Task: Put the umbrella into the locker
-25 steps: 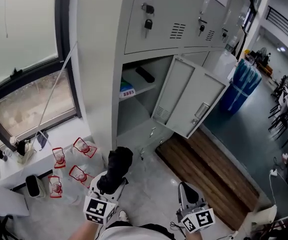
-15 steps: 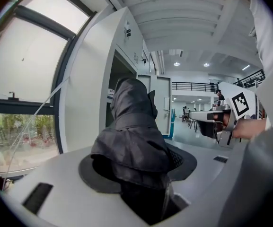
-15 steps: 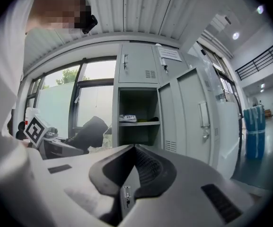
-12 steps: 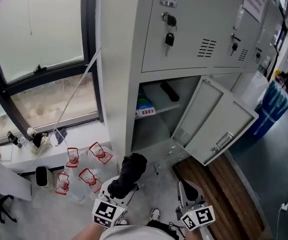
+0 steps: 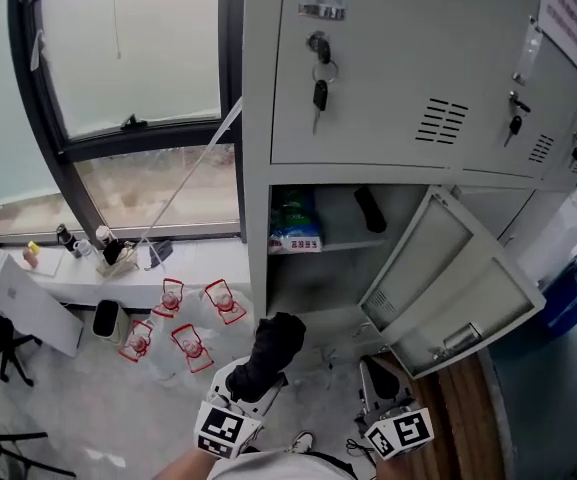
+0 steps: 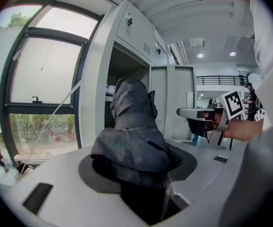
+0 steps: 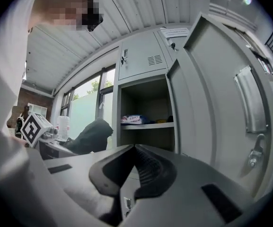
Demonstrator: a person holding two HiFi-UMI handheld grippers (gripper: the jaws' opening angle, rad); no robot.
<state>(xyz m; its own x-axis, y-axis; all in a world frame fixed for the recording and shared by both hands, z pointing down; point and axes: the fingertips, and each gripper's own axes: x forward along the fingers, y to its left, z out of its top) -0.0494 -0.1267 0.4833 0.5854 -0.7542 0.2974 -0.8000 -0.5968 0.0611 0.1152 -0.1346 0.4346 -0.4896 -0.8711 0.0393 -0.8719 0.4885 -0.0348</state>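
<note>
A folded black umbrella stands up out of my left gripper, which is shut on it low in the head view. In the left gripper view the umbrella fills the space between the jaws of the left gripper. The grey locker's open compartment is just ahead of it, its door swung out to the right. My right gripper is beside the left, below the door. In the right gripper view the right gripper has its pads together, nothing held, facing the compartment's shelf.
On the shelf lie a blue-and-white packet and a black object. Keys hang from the closed door above. Several red-labelled clear bottles stand on the floor left of the locker, under a window ledge.
The view has swung left, so the open compartment now lies straight ahead of both grippers instead of up and to the right. The umbrella stays in the left gripper.
</note>
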